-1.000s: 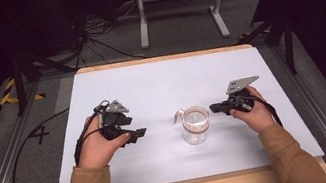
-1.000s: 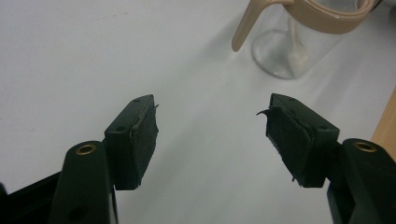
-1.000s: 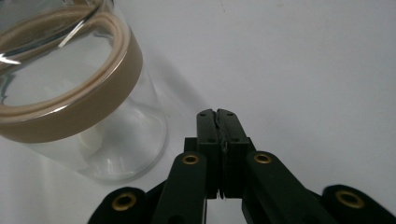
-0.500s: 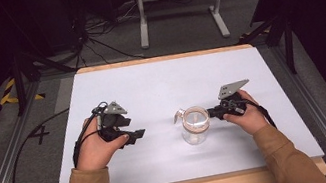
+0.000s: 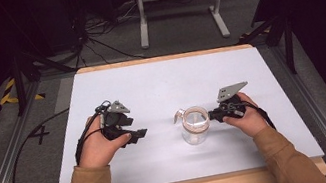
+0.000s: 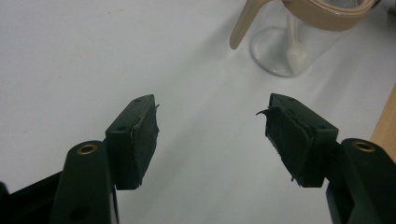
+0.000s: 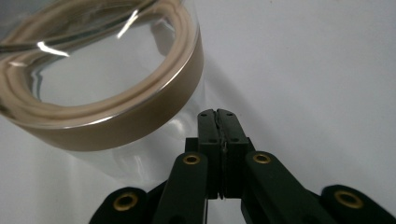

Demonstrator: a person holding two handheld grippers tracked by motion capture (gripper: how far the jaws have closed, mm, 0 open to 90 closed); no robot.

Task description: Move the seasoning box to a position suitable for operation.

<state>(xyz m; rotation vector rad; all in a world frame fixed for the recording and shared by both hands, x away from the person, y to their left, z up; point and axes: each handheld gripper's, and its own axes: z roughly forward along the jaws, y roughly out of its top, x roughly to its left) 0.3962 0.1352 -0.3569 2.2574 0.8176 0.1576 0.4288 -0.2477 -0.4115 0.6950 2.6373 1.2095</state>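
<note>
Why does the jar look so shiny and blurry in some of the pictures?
In the right gripper view the glass jar sits very close to the camera, so it is soft and out of focus, with bright streaks of lamp glare on its rim. In the left gripper view it is cut off at the top edge and throws a faint shadow. In the high view the table is evenly lit; the room behind is dark.

A clear glass jar [image 5: 194, 126] with a tan rim band stands upright, open, mid-table.
</note>
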